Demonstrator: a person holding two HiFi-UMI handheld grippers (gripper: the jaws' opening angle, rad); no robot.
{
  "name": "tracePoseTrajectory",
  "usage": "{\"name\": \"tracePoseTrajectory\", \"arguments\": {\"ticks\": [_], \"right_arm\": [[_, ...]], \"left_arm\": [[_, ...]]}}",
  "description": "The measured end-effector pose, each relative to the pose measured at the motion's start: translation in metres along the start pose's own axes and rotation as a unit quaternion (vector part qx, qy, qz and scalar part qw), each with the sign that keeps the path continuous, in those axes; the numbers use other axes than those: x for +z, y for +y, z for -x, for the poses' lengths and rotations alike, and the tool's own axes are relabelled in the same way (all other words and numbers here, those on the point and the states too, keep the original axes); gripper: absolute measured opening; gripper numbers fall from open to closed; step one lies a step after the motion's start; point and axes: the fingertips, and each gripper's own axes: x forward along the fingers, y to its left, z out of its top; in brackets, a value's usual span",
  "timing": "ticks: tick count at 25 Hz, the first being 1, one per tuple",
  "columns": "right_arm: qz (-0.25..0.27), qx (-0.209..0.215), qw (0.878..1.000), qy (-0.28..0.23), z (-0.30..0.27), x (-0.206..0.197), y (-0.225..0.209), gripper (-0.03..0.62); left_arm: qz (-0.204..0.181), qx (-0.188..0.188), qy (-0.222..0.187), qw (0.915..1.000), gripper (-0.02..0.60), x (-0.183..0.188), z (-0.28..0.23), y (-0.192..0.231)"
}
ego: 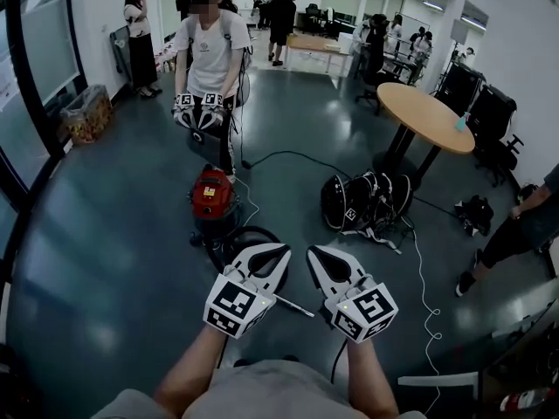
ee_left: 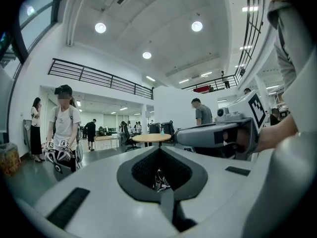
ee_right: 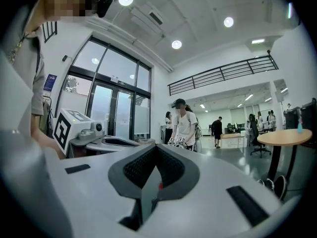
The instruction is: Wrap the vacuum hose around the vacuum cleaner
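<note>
The red vacuum cleaner [ego: 212, 194] stands on the dark floor straight ahead. Its black hose [ego: 247, 236] lies curled on the floor just in front of it. My left gripper [ego: 272, 257] hangs in the air above the hose's near loop, jaws shut with nothing between them. My right gripper [ego: 321, 257] is beside it on the right, also shut and empty. In the left gripper view the shut left gripper [ee_left: 159, 150] points level into the room, and the right gripper's body [ee_left: 218, 135] shows alongside. The right gripper view shows my right gripper [ee_right: 156, 150] closed, with the left gripper's body [ee_right: 106, 142] next to it.
A person [ego: 210, 51] holding another pair of grippers stands just behind the vacuum. Black backpacks [ego: 367, 201] lie to the right by a round wooden table [ego: 425, 112]. A white cable [ego: 428, 299] trails across the floor. Another person's leg [ego: 489, 251] is at the right edge.
</note>
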Motion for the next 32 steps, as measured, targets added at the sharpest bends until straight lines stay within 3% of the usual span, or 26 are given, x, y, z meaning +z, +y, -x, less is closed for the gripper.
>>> {"name": "tracePoseTrajectory", "arguments": {"ticks": [32], "right_arm": [[0.002,0.004,1.000,-0.009,0.008,0.007,0.009,0.003]], "left_arm": [[-0.005,-0.015,0.009,0.9998,0.006,-0.003,0.006,-0.013]]}}
